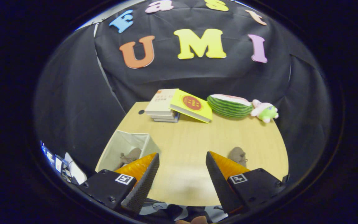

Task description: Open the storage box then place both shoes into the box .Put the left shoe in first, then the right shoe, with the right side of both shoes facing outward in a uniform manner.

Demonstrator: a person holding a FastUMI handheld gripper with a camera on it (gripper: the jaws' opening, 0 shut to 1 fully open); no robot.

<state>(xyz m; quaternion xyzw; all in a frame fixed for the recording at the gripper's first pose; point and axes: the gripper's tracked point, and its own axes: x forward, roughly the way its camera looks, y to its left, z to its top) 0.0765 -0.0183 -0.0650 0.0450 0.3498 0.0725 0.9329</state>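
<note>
Claw [182, 168] spread wide at lower centre, nothing between the fingers, only bare wooden surface [191, 140] ahead. Open storage box [126, 149] at lower left, just behind the left finger, with one brown shoe [131, 154] lying inside. Second brown shoe [238, 155] on the surface at lower right, partly hidden behind the right finger. Farther back, upper centre: stack of books [163, 109] with a yellow book [191, 105] leaning on it. Right of these, watermelon toy [228, 105], then plush toy [264, 111] touching it.
</note>
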